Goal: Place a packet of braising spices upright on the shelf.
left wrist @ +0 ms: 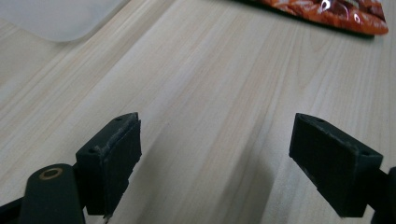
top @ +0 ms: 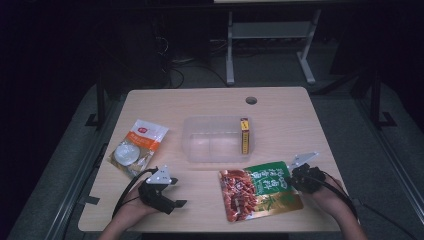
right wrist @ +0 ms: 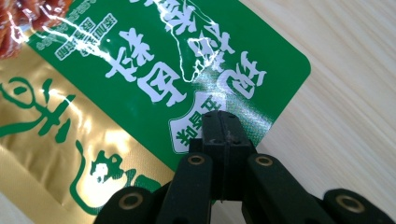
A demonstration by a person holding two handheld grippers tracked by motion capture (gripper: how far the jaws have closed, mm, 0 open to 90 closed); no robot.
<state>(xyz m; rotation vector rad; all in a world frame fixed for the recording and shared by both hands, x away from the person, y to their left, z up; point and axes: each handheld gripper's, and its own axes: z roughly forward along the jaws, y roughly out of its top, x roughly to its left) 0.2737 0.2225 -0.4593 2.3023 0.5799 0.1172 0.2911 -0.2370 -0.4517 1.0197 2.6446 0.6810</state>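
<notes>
The right tool (right wrist: 219, 128) has its two jaws pressed tight together, and their tips sit over the edge of the green snack bag (top: 260, 192). From the right gripper view I cannot tell if a bit of the bag's edge is pinched between them or if the closed tips just rest on top of it. The bag lies flat near the front edge of the tabletop (top: 210, 102), toward the right front corner. It is green and gold at the right end and shows red food at the left end.

The step in hand looks like getting hold of this bag by its right edge. A clear plastic bin (top: 217, 137) stands in the middle of the tabletop, just behind the bag, with a thin yellow box (top: 244, 136) standing along its right wall. I think the bag is meant to go in there. The next move calls for a firm pinch on the bag's edge, then a lift up and over the bin's front wall.

The left tool (top: 161, 192) rests near the left front corner with its jaws wide open and nothing between them, just bare wood. It is well apart from the bag. A white and orange packet (top: 137, 145) lies by the left edge.
</notes>
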